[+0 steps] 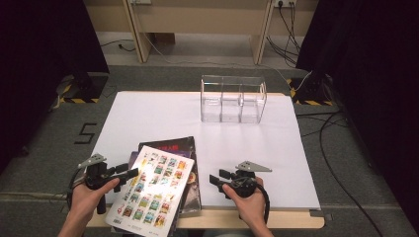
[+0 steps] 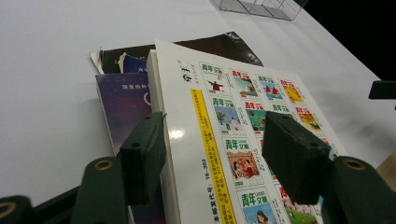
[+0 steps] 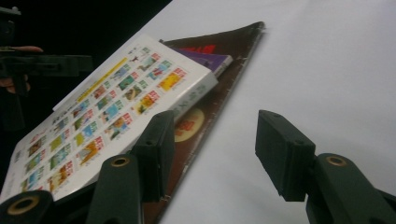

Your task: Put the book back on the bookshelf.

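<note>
A stack of books lies at the table's front left. On top is a thick white book [image 1: 150, 190] [image 2: 243, 107] [image 3: 107, 102] with a grid of small colour pictures. Under it lie a purple book [image 2: 126, 107] and a wide dark book [image 1: 183, 145] [image 3: 219, 84]. My left gripper [image 1: 129, 173] [image 2: 215, 140] is at the white book's left edge, jaws open, with that edge showing between them. My right gripper [image 1: 217, 177] [image 3: 215, 135] is held open just right of the stack, over bare white tabletop beside the dark book's edge, with nothing between its jaws.
A clear plastic organiser [image 1: 233, 98] with three compartments stands at the back of the white table [image 1: 276, 158]. The white book's near corner overhangs the table's wooden front edge [image 1: 222, 219]. Cables run over the floor at the right.
</note>
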Demonstrator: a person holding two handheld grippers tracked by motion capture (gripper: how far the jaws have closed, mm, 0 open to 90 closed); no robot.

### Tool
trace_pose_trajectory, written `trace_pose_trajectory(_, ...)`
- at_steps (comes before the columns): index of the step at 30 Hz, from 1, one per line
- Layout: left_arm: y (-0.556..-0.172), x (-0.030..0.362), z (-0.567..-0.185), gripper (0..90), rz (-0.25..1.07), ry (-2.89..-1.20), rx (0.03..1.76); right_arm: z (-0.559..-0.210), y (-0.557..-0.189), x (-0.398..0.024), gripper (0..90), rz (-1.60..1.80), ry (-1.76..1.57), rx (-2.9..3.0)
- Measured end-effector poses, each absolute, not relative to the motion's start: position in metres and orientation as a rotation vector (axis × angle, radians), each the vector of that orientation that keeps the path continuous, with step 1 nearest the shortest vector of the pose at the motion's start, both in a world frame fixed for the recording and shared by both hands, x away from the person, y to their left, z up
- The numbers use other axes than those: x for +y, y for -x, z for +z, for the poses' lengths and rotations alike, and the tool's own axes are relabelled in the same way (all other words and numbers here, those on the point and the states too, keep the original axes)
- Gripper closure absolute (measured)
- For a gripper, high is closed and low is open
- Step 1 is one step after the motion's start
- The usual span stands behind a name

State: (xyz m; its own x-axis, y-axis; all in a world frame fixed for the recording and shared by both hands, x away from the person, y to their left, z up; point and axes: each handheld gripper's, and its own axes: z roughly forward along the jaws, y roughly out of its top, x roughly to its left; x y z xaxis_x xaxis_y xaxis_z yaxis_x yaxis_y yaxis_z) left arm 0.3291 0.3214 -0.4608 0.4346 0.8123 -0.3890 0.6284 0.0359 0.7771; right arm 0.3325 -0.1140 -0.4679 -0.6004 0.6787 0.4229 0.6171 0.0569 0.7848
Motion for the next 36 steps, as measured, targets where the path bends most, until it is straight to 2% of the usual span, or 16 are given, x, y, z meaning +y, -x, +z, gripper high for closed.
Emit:
trace_pose_trajectory(12,-0.332,0.322,-0.468,39.4,0.196,-1.686,1.285,-0.470,-0.339,-0.073,46.8,1.609,-1.303,2.389)
trace_pose_trajectory(36,-0.333,0.324,-0.473,47.7,0.114,-1.674,1.365,-0.485,-0.344,-0.032,46.3,1.596,-1.297,2.565)
